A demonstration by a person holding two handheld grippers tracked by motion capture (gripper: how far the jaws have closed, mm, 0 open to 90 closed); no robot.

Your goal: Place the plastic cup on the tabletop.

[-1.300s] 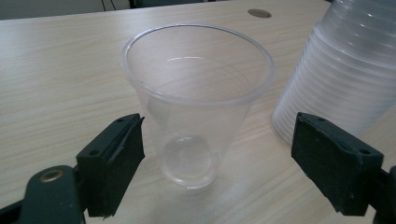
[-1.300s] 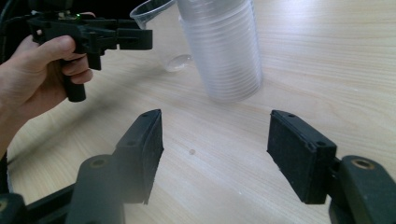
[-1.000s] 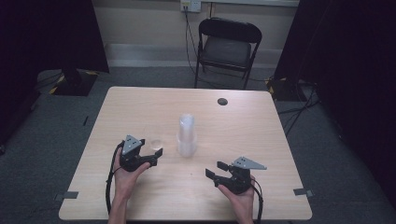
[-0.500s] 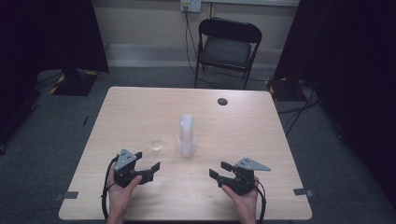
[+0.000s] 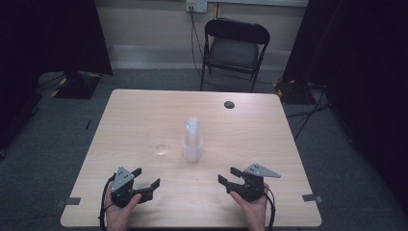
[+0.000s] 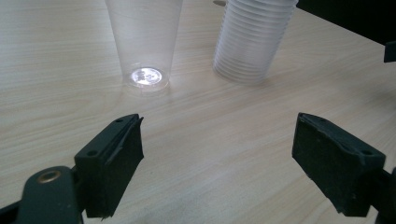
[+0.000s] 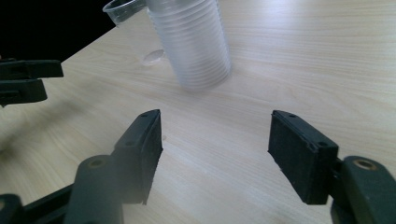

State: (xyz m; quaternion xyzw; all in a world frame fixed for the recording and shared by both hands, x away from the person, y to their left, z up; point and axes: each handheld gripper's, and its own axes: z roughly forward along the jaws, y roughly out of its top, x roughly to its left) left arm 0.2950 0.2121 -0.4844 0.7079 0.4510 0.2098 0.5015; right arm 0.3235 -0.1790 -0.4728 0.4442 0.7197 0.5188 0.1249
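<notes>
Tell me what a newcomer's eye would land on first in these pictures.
First, the stack of clear plastic cups standing upside down mid-table, with a single clear cup upright just to its left. Next, the two black grippers near the table's front edge, the left gripper and the right gripper, both open and holding nothing. Behind the table stands a dark folding chair.

Looks like a lab or recording studio room here: 1 bare wooden desk (image 5: 144,115) on grey carpet (image 5: 57,139), black curtains (image 5: 48,33) hanging on both sides, a folding chair (image 5: 234,48) pushed against the pale wall, cables running from a wall socket (image 5: 196,6), and tape marks (image 5: 310,198) stuck on the floor by the desk's near corners.
</notes>
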